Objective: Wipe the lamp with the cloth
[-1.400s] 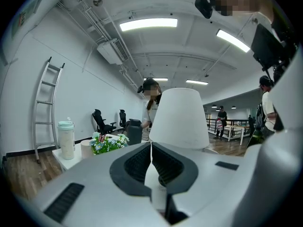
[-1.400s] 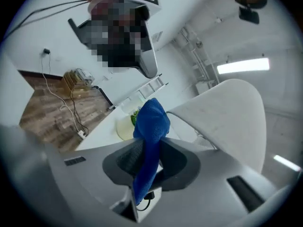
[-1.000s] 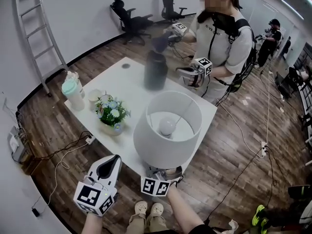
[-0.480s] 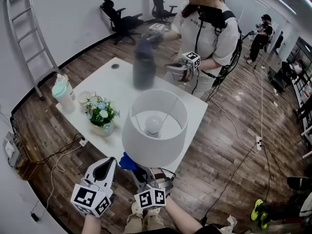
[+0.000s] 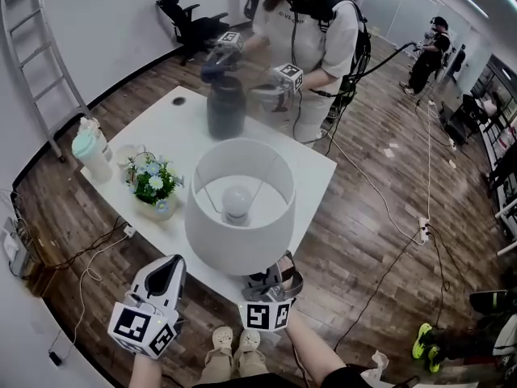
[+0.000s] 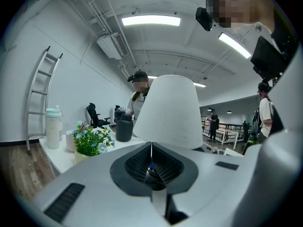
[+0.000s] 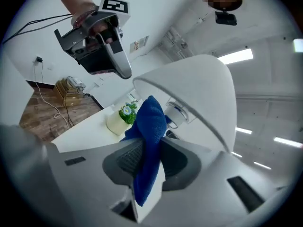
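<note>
The lamp has a white shade (image 5: 238,204) and a bulb (image 5: 235,202), and stands near the front edge of the white table (image 5: 317,170). My right gripper (image 5: 273,275) sits just below the shade's near rim, shut on the blue cloth (image 7: 149,136). In the right gripper view the cloth bunches up between the jaws toward the underside of the shade (image 7: 199,91). The cloth is hidden in the head view. My left gripper (image 5: 173,265) hovers left of the lamp by the table's edge, shut and holding nothing. It faces the shade (image 6: 170,110).
A pot of flowers (image 5: 152,186), a small cup and a mint tumbler (image 5: 90,153) stand on the table's left side. A dark jug (image 5: 225,107) is at the far edge, where another person (image 5: 305,31) works with grippers. Cables run over the wooden floor; a ladder (image 5: 36,51) leans at left.
My right gripper has carried the cloth in under the shade's near rim, so the blue cloth no longer shows in the head view. The left gripper has stayed about where it was.
</note>
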The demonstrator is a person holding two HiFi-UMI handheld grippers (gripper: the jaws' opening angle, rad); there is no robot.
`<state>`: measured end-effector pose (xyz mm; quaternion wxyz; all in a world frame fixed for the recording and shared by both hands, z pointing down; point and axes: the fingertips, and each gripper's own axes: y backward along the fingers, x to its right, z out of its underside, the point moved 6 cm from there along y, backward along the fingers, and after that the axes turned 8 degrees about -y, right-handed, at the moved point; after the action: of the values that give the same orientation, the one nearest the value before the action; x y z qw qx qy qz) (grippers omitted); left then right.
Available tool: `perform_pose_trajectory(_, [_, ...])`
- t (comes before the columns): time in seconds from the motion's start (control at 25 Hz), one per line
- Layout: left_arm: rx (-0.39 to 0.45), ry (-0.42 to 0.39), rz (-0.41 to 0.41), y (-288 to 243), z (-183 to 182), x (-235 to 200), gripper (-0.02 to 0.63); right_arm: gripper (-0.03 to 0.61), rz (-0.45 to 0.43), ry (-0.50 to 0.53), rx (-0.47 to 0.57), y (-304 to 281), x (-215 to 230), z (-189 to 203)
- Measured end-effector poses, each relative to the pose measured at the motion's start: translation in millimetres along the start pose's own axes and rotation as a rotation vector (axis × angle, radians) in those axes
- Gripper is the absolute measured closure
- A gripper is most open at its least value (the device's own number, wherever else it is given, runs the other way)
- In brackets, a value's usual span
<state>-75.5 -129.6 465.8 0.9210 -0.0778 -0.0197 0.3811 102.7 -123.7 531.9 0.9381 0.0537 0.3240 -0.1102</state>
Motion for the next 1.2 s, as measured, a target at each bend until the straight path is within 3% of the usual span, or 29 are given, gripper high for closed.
perform_pose_trajectory(0.24, [-0.012,0.002,-0.003,-0.4,2.7,7.8,0.603,0.492,-0.129,-0.083,-0.139,8.2,-21.0,35.3])
perform_pose_trajectory(0.36, [-0.019,0.001,-0.008,0.7,4.6,7.2,0.601,0.492,-0.215,-0.165,-0.251,13.9,-25.5,59.7])
perform_pose_trajectory(0.48, [-0.025,0.001,-0.005,-1.2,5.7,8.6,0.601,0.492,-0.27,-0.303,-0.28,23.3,-13.0,70.8])
perform_pose_trajectory(0.68, [-0.029,-0.013,-0.008,-1.9,1.2,11.3,0.603,0.492,-0.23,-0.56,-0.095,24.2,47.3,68.4])
perform_pose_trajectory(0.88, [-0.039,-0.016,-0.01,-6.0,2.4,12.9,0.601,0.492,-0.34,-0.855,0.11,-12.9,80.4,66.8])
perform_pose_trajectory(1.04, [-0.046,-0.009,-0.025,-10.2,6.7,9.3,0.601,0.492,-0.427,-0.908,0.174,-38.7,74.3,63.0])
perform_pose_trajectory(1.2, [-0.039,-0.004,-0.029,-12.6,6.6,9.5,0.601,0.492,-0.544,-0.866,0.125,-51.7,49.9,64.4])
